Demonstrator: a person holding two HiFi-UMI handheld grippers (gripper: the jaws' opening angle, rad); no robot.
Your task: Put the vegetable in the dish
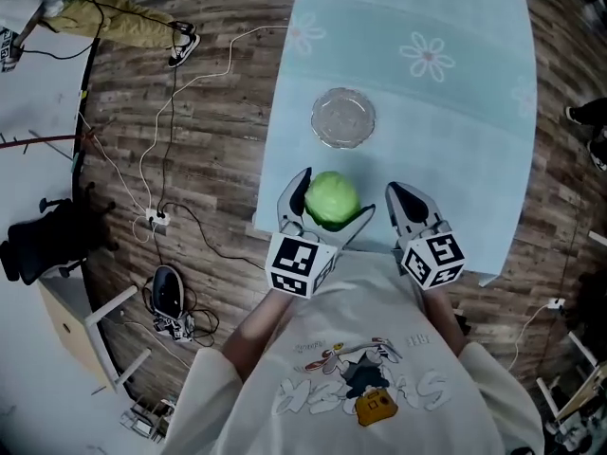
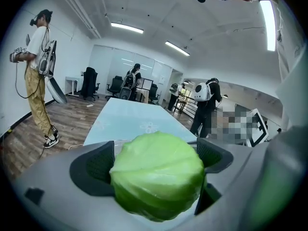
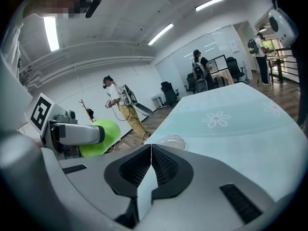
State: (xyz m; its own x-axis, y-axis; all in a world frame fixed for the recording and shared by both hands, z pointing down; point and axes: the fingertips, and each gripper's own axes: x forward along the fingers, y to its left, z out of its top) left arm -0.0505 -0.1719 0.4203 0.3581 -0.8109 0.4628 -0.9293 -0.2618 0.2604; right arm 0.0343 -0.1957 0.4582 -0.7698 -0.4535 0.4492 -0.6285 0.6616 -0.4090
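Left gripper (image 1: 328, 207) fingers clamp cabbage (image 1: 333, 194); glass dish (image 1: 342, 118) straight ahead of them; right gripper (image 1: 398, 197) fingers closed, empty.

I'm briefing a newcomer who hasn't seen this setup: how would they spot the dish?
Find the long table covered in pale blue cloth with daisy prints. Just beyond the green cabbage held in the left gripper sits the dish: round, clear glass, the only thing lying on the cloth.
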